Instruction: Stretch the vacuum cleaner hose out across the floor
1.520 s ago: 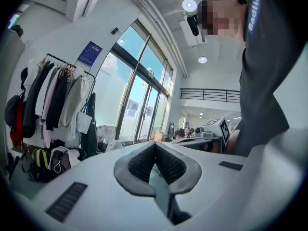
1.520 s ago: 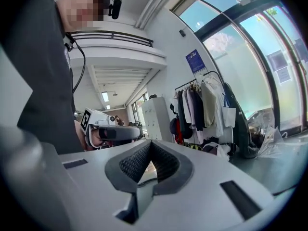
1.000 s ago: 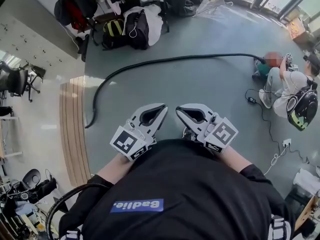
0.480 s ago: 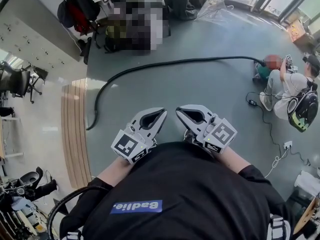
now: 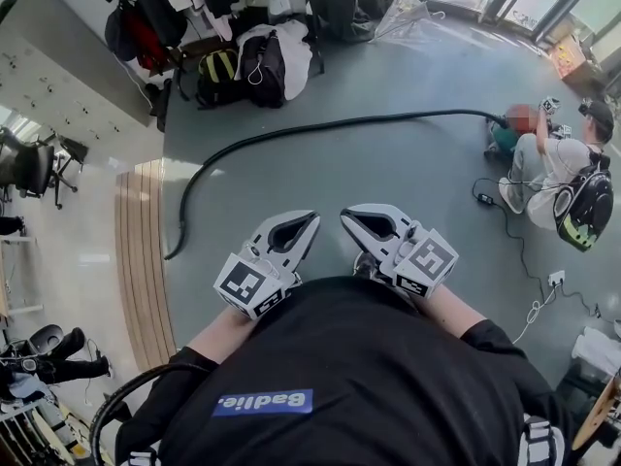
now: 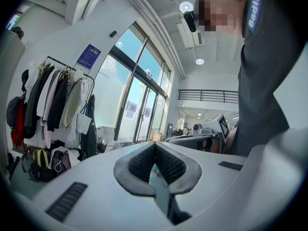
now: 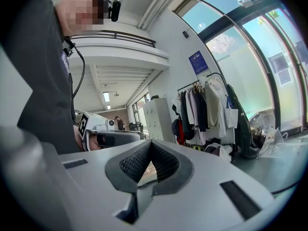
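Observation:
The black vacuum hose [image 5: 291, 128] lies on the grey floor. It bends up from beside the wooden strip at the left, then runs across to the far right, where a seated person [image 5: 558, 163] is at its end. Both grippers are held close to my chest, side by side and apart from the hose. In the head view my left gripper [image 5: 314, 217] and right gripper [image 5: 343, 214] are white, with their tips almost touching. My left gripper [image 6: 155, 144] is shut and holds nothing. My right gripper [image 7: 150, 142] is likewise shut and holds nothing.
Bags [image 5: 254, 61] and hanging coats [image 6: 53, 102] crowd the far wall. A wooden floor strip [image 5: 144, 250] runs along the left, with office chairs [image 5: 34, 158] beyond it. A round vacuum body [image 5: 582, 212] and cables [image 5: 529, 260] lie by the seated person. A black loop [image 5: 121, 396] curves by my left elbow.

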The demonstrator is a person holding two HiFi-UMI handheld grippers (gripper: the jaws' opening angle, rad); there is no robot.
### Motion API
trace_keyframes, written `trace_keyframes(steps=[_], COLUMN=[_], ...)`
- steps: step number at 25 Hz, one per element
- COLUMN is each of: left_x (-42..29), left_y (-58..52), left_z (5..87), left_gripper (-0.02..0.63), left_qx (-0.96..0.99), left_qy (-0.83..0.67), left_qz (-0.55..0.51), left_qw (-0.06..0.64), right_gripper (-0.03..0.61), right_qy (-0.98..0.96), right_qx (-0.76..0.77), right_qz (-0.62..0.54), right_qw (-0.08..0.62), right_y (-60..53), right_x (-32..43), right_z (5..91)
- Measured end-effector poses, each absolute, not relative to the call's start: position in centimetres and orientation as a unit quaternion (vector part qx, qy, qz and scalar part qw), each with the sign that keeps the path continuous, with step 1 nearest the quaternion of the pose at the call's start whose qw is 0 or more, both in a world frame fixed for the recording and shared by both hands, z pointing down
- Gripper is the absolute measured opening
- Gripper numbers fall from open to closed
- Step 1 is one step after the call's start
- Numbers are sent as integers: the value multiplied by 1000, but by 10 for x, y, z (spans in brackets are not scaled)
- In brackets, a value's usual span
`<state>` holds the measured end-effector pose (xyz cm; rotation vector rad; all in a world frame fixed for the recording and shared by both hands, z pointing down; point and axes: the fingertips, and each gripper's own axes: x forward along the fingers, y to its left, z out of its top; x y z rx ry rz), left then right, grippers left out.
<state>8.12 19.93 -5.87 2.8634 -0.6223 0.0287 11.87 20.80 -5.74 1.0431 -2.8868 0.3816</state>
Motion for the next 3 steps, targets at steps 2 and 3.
trace_keyframes(steps=[2, 3], left_x=[80, 80], left_y=[199, 199], left_z=[-57, -56], left_gripper=[8, 8], left_qx=[972, 972], left_qy=[-212, -212], left_qz=[9, 9], left_qw=[106, 106], right_gripper=[3, 3], right_qy=[-933, -933], right_qx=[337, 338], right_qz=[123, 122], right_qw=[25, 25], right_y=[208, 208], right_x=[118, 118], right_z=[-56, -55])
